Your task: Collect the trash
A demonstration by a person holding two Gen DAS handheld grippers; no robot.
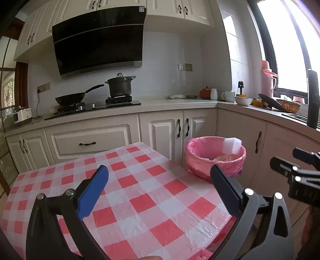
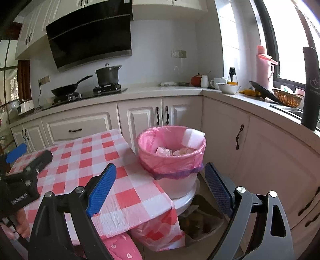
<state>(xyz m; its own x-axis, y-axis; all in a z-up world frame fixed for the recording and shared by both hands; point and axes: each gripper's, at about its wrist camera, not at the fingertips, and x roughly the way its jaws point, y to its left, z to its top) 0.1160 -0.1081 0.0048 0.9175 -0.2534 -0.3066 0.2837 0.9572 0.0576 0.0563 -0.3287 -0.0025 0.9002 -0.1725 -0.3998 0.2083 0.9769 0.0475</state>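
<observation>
Checkered table [image 1: 140, 190] beside one pink-lined bin [image 2: 172, 152]; both grippers' fingers spread wide, holding nothing.

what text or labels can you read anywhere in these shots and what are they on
"GenRobot.AI": white lettering on the black body of the left claw, seen in the right wrist view; small, so the spelling is approximate.
Tall black cylinder by the window: a pale logo with small print, too blurred to read.
White sticker on the black glass range hood: unreadable.

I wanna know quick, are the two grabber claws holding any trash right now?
Left gripper: open, holding nothing.
Right gripper: open, holding nothing.
</observation>
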